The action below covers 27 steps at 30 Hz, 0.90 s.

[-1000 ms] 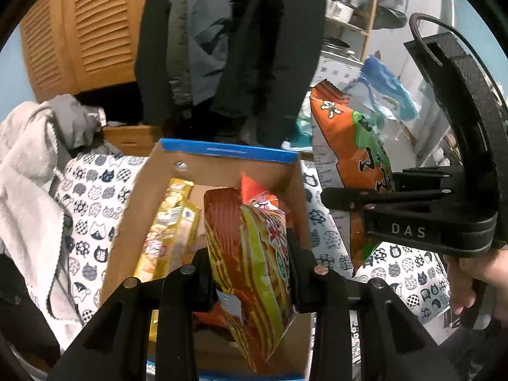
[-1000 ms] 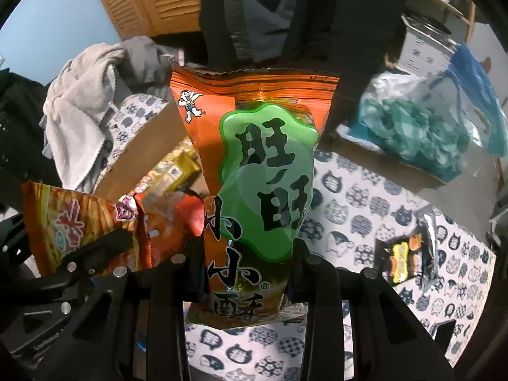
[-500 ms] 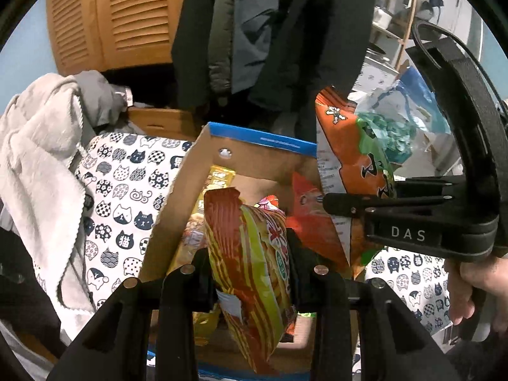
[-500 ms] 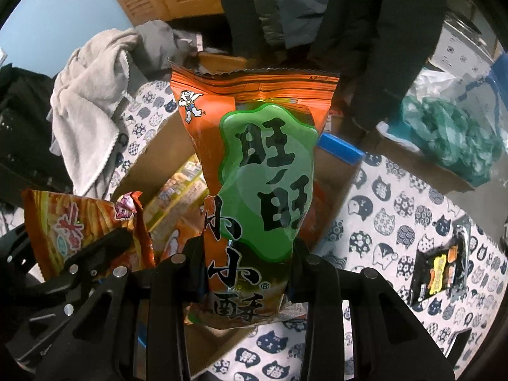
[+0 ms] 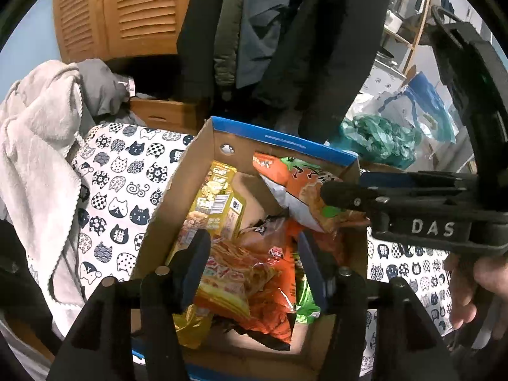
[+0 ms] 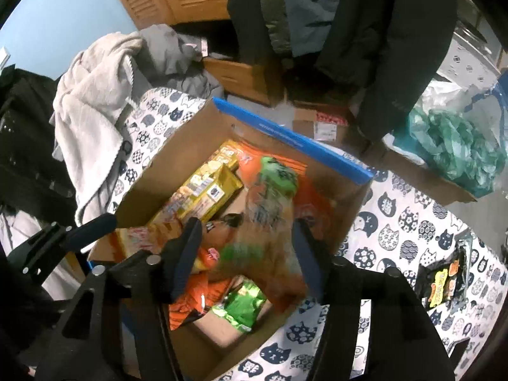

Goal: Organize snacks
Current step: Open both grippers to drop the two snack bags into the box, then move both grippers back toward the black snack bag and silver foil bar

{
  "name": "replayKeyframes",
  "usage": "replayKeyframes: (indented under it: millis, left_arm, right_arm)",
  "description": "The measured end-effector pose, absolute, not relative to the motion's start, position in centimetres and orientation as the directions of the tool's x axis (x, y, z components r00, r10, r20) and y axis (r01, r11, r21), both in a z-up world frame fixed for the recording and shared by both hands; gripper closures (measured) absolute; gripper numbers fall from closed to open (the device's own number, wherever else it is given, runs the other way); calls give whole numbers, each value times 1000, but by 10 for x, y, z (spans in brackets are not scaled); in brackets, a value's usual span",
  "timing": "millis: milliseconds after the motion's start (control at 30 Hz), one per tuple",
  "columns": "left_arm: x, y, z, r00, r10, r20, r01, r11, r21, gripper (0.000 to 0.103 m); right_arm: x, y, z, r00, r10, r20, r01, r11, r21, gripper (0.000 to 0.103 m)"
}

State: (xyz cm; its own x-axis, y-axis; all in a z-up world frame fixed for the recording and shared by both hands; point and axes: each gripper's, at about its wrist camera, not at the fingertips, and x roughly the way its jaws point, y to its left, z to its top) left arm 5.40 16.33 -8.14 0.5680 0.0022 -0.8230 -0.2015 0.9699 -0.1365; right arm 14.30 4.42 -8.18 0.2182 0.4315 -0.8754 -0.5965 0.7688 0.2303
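A cardboard box with a blue rim [image 5: 282,139] [image 6: 285,133] stands on the cat-print cloth and holds several snack bags. My left gripper [image 5: 254,254] is open above the box; the red-and-yellow striped bag [image 5: 235,282] lies below it among the others. My right gripper [image 6: 247,244] is open over the box; the orange-and-green bag [image 6: 270,203] is blurred, falling free between its fingers. In the left wrist view that bag [image 5: 304,187] tilts by the right gripper's fingers [image 5: 346,195]. Yellow packs [image 5: 216,203] [image 6: 203,197] lie at the box's left side.
A grey towel [image 5: 38,165] [image 6: 92,101] is heaped left of the box. A black snack packet [image 6: 444,279] lies on the cloth [image 6: 397,219] at right. A teal plastic bag [image 6: 457,146] sits behind. Dark coats [image 5: 285,31] hang at the back.
Both grippers have opened. The striped bag has dropped from the left gripper into the box, and the orange-and-green bag has left the right gripper and is falling in. Both grippers tilted downward.
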Motion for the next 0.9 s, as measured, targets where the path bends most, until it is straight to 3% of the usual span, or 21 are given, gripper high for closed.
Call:
replayKeyframes:
  millis: [233,900]
  left_arm:
    - [56,147,-80,567,-9,-824,-162,979,-122,38]
    - [62,81,-64,576,-46,-816,-23,997,-73,32]
  right_arm:
    - [142,20,-77,245,416,-876,-577,788,213,34]
    - [132,-82,-76,310,333,-891,-502,853,144,31]
